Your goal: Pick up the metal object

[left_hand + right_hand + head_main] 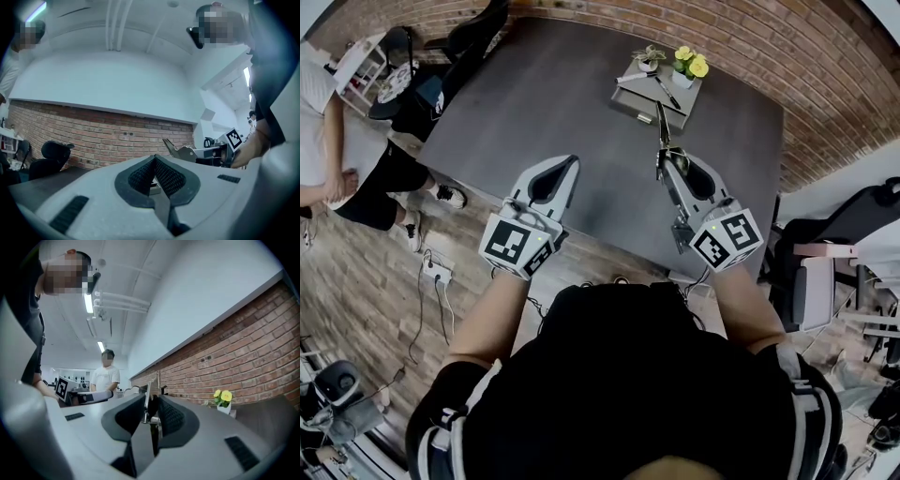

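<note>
Partly, the dark table point(544, 103) was hidden at its near edge behind the person's body. The utensils and small potted plants on the grey tray point(628, 101) at its far end were too small to identify. The left gripper point(569, 165) hung empty, its 2 jaws meeting at the tips. The right gripper point(664, 161) clamped the metal object point(147, 399), a thin strip of unclear kind, upright between its pads point(172, 416) and jutting beyond them towards the tray.

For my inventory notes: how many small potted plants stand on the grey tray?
2. A green leafy plant in a pale pot sits at the far left corner of the flat grey tray; a yellow-flowered plant in a white pot stands right of it. None seems hidden.
</note>
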`<action>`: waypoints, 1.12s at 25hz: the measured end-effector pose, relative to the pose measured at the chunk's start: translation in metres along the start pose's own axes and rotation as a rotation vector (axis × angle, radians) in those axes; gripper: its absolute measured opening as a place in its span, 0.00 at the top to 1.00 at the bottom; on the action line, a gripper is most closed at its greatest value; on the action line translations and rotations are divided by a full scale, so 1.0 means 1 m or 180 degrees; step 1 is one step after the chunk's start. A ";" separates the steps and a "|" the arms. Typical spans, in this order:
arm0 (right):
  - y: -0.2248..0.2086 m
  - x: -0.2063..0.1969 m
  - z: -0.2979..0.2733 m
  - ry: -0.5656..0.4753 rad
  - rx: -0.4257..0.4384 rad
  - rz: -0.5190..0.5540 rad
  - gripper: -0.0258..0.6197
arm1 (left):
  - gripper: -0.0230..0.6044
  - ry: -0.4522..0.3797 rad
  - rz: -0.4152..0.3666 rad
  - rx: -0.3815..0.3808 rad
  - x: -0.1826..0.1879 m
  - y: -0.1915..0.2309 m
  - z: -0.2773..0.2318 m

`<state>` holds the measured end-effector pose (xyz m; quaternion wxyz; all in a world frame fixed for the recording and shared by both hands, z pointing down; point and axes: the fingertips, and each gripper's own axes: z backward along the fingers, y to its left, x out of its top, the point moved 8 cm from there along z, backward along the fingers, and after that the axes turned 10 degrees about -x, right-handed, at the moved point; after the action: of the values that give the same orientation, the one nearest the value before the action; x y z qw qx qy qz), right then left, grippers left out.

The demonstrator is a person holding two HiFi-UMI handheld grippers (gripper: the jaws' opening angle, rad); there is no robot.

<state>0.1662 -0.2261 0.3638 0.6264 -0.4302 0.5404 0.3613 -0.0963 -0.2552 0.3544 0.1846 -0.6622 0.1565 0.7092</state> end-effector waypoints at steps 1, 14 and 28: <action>-0.001 0.001 0.002 -0.0009 -0.0017 -0.0004 0.83 | 0.95 0.0008 -0.0003 0.0012 -0.001 0.001 0.000; -0.005 0.000 0.003 0.0002 -0.0022 -0.0002 0.83 | 0.95 0.0027 -0.0045 0.0085 0.003 0.001 0.003; -0.005 0.003 0.004 0.0008 -0.0026 -0.0042 0.83 | 0.95 0.0024 -0.0054 0.0064 0.005 -0.004 0.005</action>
<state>0.1727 -0.2239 0.3613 0.6263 -0.4367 0.5369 0.3589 -0.0993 -0.2492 0.3500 0.1967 -0.6644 0.1587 0.7034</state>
